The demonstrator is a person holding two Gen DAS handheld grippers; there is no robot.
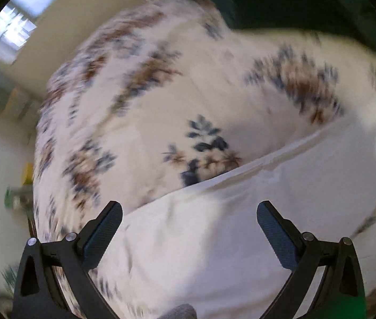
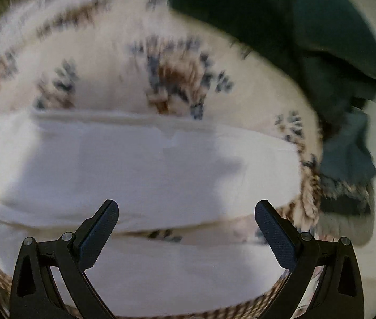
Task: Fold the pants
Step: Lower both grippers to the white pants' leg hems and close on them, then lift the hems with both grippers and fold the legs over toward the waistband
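White plain-cloth pants (image 2: 140, 164), spread as a wide band with the long axis running left-right across the lower centre of both frames on the floral-print bedspread (image 1: 140, 101), are faced by left gripper (image 1: 189, 212) and right gripper (image 2: 186, 211), both gaping wide and empty.

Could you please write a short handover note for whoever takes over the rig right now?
Left gripper: open, empty, above the white pants.
Right gripper: open, empty, above the same pants.
The pants lie on the floral bedspread, with what looks like a fold line across them; a dark green cloth sits beyond.
Done: apparently one fold; blur prevents certainty.
Left: probably regrasp and finish folding.
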